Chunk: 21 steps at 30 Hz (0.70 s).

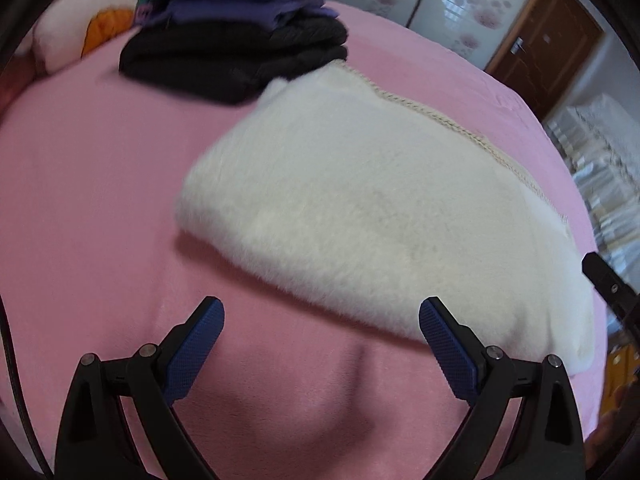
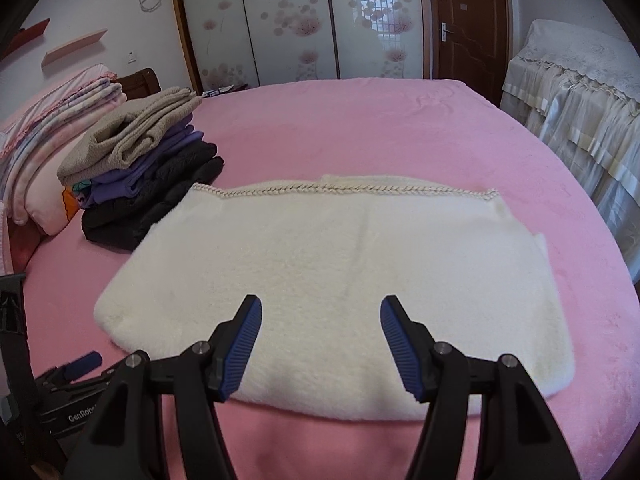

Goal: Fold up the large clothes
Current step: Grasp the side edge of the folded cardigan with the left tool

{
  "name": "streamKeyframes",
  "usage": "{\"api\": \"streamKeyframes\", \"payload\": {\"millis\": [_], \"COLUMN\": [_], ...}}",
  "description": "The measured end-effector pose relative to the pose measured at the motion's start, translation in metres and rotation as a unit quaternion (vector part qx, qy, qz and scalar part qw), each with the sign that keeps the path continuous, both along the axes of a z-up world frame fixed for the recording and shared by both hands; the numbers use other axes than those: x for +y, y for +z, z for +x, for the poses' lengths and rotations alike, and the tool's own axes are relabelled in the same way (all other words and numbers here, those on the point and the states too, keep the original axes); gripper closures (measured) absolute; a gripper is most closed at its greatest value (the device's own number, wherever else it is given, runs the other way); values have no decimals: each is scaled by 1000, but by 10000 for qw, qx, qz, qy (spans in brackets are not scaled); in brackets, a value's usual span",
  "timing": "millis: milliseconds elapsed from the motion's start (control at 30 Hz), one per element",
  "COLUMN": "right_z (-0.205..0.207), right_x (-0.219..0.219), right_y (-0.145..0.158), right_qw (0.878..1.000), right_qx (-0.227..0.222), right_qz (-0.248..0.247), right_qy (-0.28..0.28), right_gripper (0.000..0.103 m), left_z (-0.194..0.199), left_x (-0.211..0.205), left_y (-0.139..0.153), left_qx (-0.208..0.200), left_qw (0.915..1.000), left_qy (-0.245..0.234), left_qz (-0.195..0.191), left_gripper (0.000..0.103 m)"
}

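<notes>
A white fluffy garment (image 2: 332, 272) lies folded into a flat rectangle on the pink bed (image 2: 360, 128), its braided trim along the far edge. In the left wrist view the same white garment (image 1: 380, 216) lies slantwise ahead and to the right. My left gripper (image 1: 322, 320) is open above bare pink sheet, just short of the garment's near edge, with nothing between its fingers. My right gripper (image 2: 321, 316) is open above the garment's near edge, holding nothing. The left gripper (image 2: 76, 364) also shows low at the left of the right wrist view.
A stack of folded clothes (image 2: 140, 172), beige on purple on black, stands at the garment's far left corner. Pink pillows and blankets (image 2: 52, 120) lie behind it. A lace-covered piece of furniture (image 2: 576, 112) stands right of the bed, wardrobe doors (image 2: 300, 20) beyond.
</notes>
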State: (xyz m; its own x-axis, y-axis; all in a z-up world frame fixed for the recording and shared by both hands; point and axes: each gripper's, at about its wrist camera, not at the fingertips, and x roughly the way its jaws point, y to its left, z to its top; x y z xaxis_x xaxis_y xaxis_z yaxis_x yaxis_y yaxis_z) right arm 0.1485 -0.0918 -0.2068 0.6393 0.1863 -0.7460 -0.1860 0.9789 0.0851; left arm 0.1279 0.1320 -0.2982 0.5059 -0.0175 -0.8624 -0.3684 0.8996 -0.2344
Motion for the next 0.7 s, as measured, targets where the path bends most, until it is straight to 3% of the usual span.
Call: {"api": "streamKeyframes", "payload": {"millis": [133, 233, 700], "right_z": [4, 8, 15], "right_x": [14, 20, 21], "right_y": [-9, -15, -35], "right_qw": [9999, 9998, 9998], "right_qx": [-5, 21, 113], "right_qz": [-122, -164, -136], "right_qy": [53, 71, 132], "right_gripper": [41, 41, 41], "left_z": [0, 5, 45], "left_x": [19, 27, 44], "left_y": [-23, -39, -57], "left_qx": [-49, -1, -800], "left_qw": [9962, 9924, 9806], "left_qy": [322, 427, 769], "left_qz": [-811, -1155, -1618], "left_gripper": [5, 5, 4]}}
